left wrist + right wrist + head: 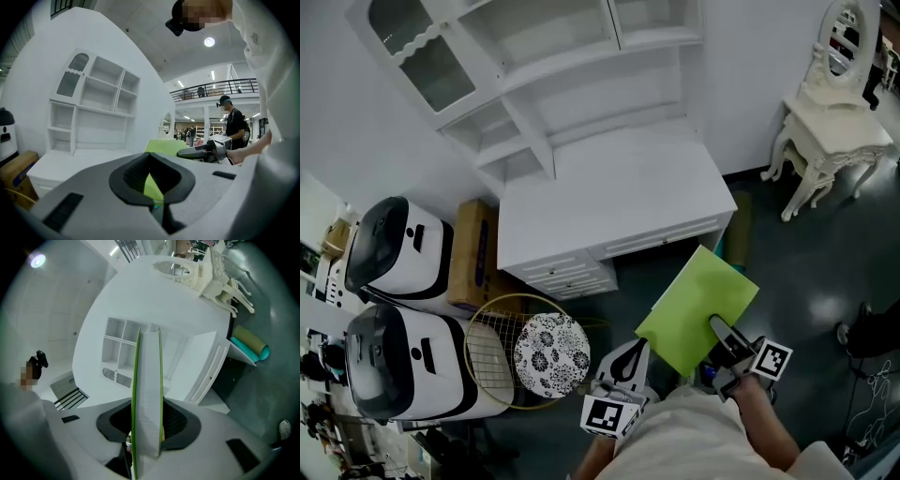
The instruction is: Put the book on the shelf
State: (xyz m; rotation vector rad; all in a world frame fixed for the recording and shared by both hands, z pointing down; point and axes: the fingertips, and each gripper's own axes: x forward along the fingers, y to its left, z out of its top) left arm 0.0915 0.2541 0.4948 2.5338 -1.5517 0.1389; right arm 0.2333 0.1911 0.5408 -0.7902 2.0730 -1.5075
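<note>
A thin lime-green book (694,305) is held out in front of the white desk (609,187), with my right gripper (715,328) shut on its near edge. In the right gripper view the book (147,380) stands edge-on between the jaws of that gripper (147,405), pointing at the white shelf unit (126,341). The shelf unit (581,84) rises from the back of the desk, its bays bare. My left gripper (633,354) hangs left of the book, apart from it. Its jaws (150,157) meet at the tips with nothing held. The book (171,145) shows beyond them.
Two white-and-black machines (398,244) (403,361) and a cardboard box (473,253) stand left of the desk. A wire basket (497,342) with a patterned round lid (551,354) sits near my left gripper. A white dressing table (830,131) stands at the right. A person (234,124) stands far off.
</note>
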